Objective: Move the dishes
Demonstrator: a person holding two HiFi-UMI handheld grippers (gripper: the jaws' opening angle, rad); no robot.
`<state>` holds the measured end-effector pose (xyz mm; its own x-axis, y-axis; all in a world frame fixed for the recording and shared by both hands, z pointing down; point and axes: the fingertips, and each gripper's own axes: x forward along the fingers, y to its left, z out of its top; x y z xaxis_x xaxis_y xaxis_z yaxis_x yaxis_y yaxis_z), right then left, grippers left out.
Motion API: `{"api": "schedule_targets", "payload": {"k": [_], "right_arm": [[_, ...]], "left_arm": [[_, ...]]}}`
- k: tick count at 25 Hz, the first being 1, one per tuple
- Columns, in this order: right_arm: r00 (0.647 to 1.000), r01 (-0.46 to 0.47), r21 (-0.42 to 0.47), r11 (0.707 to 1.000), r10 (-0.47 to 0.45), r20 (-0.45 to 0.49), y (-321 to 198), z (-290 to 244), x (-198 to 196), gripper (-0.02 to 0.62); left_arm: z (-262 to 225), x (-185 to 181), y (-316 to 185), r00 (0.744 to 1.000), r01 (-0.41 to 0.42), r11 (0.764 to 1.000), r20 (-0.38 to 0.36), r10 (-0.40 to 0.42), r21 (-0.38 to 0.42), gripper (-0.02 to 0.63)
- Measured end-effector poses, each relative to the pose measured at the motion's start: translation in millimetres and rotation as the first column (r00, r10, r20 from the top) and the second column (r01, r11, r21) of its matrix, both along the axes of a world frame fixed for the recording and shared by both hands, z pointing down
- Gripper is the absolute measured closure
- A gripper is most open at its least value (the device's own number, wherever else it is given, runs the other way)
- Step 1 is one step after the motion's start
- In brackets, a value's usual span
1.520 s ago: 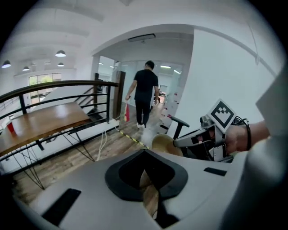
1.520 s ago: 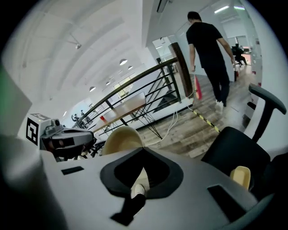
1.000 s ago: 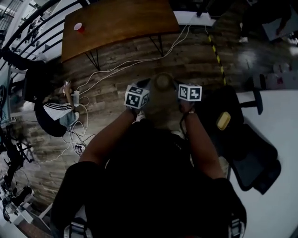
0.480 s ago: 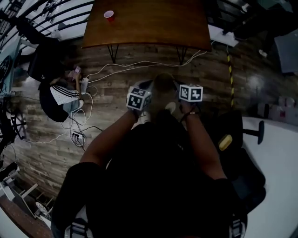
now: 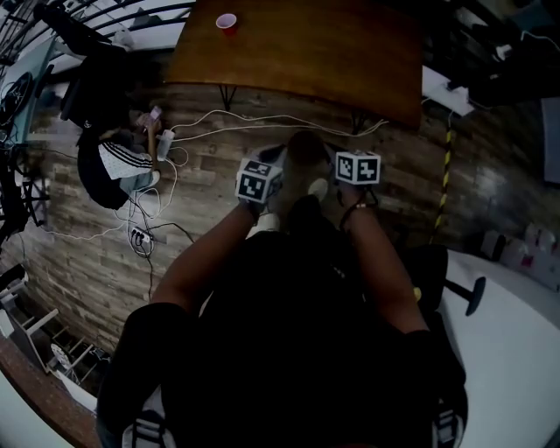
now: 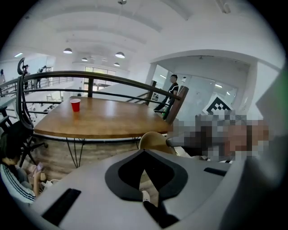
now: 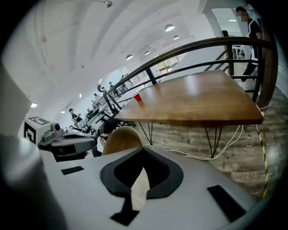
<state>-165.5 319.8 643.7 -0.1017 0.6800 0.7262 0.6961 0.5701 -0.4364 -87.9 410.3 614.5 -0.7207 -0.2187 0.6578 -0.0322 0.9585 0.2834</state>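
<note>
A tan round dish (image 5: pixel 306 160) hangs above the wood floor between my two grippers in the head view. The left gripper (image 5: pixel 282 177) holds its left side and the right gripper (image 5: pixel 331 171) its right side. In the left gripper view the jaws (image 6: pixel 144 155) are closed together, with the dish (image 6: pixel 153 138) curving up just beyond them. The right gripper (image 7: pixel 143 170) shows a tan strip of the dish (image 7: pixel 121 138) pinched between its closed jaws. Ahead stands a brown wooden table (image 5: pixel 306 44) with a red cup (image 5: pixel 226 21) on it.
The table (image 6: pixel 103 119) has thin black legs and white cables (image 5: pixel 262 122) run on the floor under it. A person sits on the floor at the left (image 5: pixel 118 162). A black railing (image 7: pixel 189 51) runs behind the table. A white table (image 5: pixel 516 350) and a black chair (image 5: pixel 446 280) stand at the right.
The wooden table and red cup have shifted right and nearer in the head view, and the seated person has moved up the frame. Both grippers keep the same hold on the dish.
</note>
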Motion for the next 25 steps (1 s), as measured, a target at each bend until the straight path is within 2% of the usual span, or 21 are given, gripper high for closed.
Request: {"api": "schedule_targets", "payload": {"k": [11, 17, 25], "right_arm": [[0.997, 0.07, -0.032, 0.997, -0.069, 0.03, 3, -18, -114, 0.581], [0.997, 0.079, -0.049, 0.996, -0.078, 0.025, 15, -23, -147, 0.582], [0.996, 0.081, -0.042, 0.996, -0.08, 0.041, 56, -26, -184, 0.581]], "left_arm": [[-19, -105, -2, 0.997, 0.073, 0.997, 0.03, -0.071, -0.04, 0.611], [-27, -137, 9, 0.994, 0.099, 0.994, 0.041, -0.097, -0.046, 0.611], [-32, -180, 55, 0.993, 0.104, 0.994, 0.067, -0.101, -0.041, 0.611]]}}
